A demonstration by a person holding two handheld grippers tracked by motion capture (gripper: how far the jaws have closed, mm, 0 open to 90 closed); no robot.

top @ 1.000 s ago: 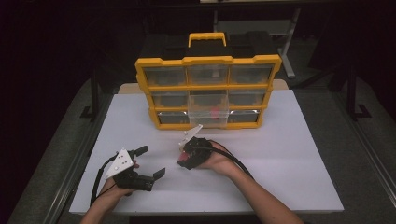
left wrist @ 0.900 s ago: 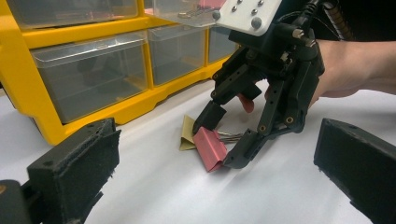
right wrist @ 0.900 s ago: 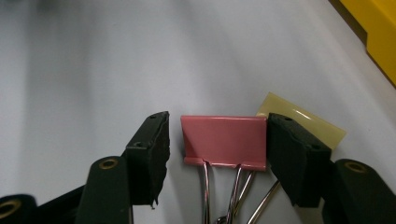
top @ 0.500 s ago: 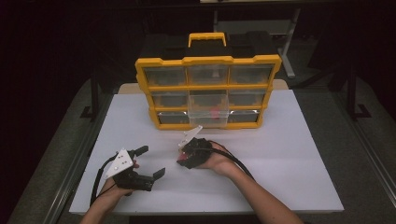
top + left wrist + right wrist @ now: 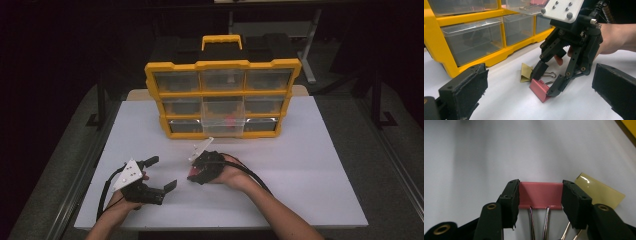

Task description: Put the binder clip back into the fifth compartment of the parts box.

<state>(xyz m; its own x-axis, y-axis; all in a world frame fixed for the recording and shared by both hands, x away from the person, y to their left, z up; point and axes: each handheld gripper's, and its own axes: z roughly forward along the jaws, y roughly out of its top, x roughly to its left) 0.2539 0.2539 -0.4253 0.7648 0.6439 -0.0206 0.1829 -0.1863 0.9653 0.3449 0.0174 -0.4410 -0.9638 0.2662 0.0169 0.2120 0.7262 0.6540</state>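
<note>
White tabletop [image 5: 310,165] under a dark room. Pink binder clip [image 5: 540,195] lies flat on it, clamped end-on between the pads of the right gripper [image 5: 540,200], whose jaws have just been closing and now press both ends; its wire handles run back between the jaws. Yellowish paper scrap [image 5: 600,191] sits just beside the clip, past one pad. Left gripper [image 5: 162,174] rests apart to the side, jaws wide open, nothing between them. Yellow drawer organizer [image 5: 175,67] stands beyond both grippers, one lower drawer pulled out.
</note>
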